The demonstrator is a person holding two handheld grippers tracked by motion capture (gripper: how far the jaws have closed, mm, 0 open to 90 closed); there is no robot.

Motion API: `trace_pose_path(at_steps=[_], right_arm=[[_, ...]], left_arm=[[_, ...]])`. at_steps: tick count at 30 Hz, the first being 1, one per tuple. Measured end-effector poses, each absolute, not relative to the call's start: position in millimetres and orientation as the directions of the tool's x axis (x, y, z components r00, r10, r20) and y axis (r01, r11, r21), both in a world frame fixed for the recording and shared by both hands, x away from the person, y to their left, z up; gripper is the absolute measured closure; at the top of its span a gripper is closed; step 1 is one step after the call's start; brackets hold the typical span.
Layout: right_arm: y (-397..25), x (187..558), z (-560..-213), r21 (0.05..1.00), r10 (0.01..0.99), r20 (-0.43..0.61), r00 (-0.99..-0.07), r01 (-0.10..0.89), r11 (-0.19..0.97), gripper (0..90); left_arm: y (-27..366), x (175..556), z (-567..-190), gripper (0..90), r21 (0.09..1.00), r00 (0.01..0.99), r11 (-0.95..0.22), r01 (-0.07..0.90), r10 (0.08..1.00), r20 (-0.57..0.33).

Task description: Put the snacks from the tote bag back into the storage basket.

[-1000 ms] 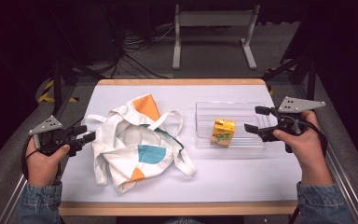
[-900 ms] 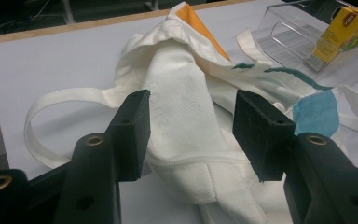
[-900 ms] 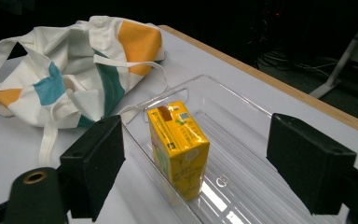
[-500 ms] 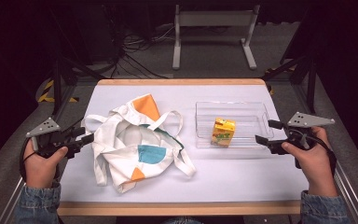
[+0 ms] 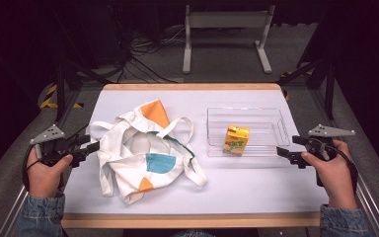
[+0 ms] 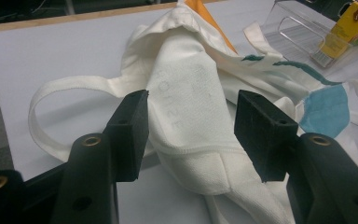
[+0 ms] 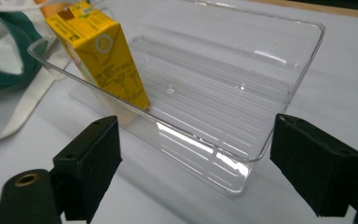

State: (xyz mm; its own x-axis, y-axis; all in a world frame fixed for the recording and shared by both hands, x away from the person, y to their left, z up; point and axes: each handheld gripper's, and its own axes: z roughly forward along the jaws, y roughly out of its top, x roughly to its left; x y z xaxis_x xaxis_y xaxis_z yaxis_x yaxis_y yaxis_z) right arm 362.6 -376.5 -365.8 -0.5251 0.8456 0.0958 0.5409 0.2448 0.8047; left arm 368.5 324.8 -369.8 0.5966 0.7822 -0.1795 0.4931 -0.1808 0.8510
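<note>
Fabric of the white tote bag lies crumpled on the left half of my white table, and my left gripper sits at its left edge with jaws spread wide, a fold of the bag between them but not pinched. My right gripper is spread too, empty, just beside the near right corner of the clear plastic tray. Inside the tray's left end stands a yellow juice carton.

I am watching a crumpled white cloth tote bag lying left of a clear plastic tray holding an upright yellow juice carton.
</note>
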Motion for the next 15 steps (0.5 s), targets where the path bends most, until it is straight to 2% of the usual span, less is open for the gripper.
trace_pose_path(at_steps=[5,15], right_arm=[[-371.5,363.7,-366.4,0.792,0.838,0.077,-0.54,0.543,0.277,11.9],[-367.5,362.9,-359.8,0.823,0.83,0.044,-0.556,0.492,0.286,11.9]], left_arm=[[325.7,368.8,-371.1,43.9,0.846,0.596,-0.182,0.5,0.781,-0.184],[326.7,367.7,-372.2,43.1,0.846,0.593,-0.18,0.502,0.783,-0.185]])
